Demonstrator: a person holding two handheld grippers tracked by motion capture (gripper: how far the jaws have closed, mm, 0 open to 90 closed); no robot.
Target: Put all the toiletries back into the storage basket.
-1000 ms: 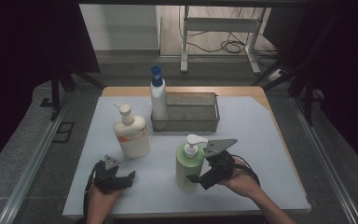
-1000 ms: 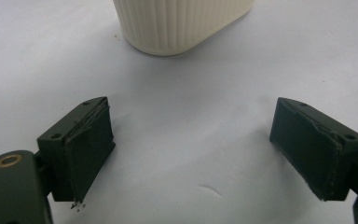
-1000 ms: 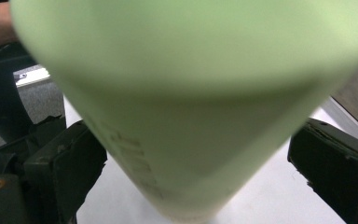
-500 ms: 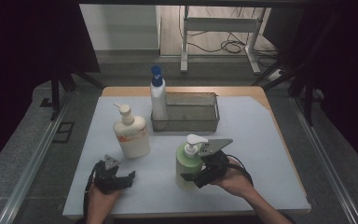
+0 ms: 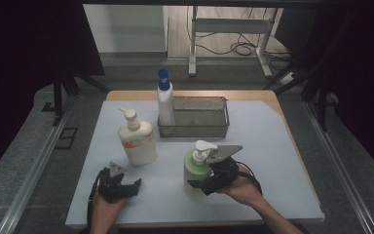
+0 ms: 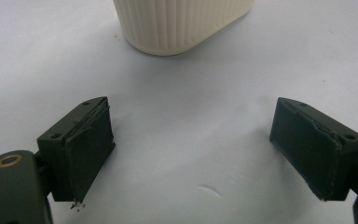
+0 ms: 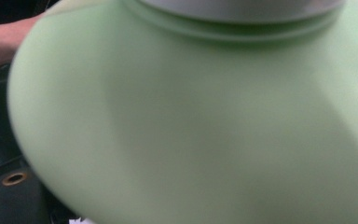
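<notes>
A green pump bottle (image 5: 193, 165) with a white pump stands on the white mat, near the front and right of centre. My right gripper (image 5: 203, 178) reaches it from the right; its jaws have just been closing with the bottle between them and now press its sides. In the right gripper view the green bottle (image 7: 191, 126) is blurred and very close. My left gripper (image 5: 129, 187) rests open on the mat at the front left, nothing between its fingers. Ahead of the left gripper (image 6: 191, 158) stands the ribbed base of a cream pump bottle (image 6: 182, 23), also seen from above (image 5: 137, 144).
A wire metal basket (image 5: 195, 129) sits at the back of the mat (image 5: 272, 161), with a tall white bottle with a blue cap (image 5: 164, 105) upright at its left end. The wooden table's far edge and dark floor lie beyond.
The right hand and gripper have shifted slightly left, closer around the green bottle. The left gripper and the other bottles have stayed put.
</notes>
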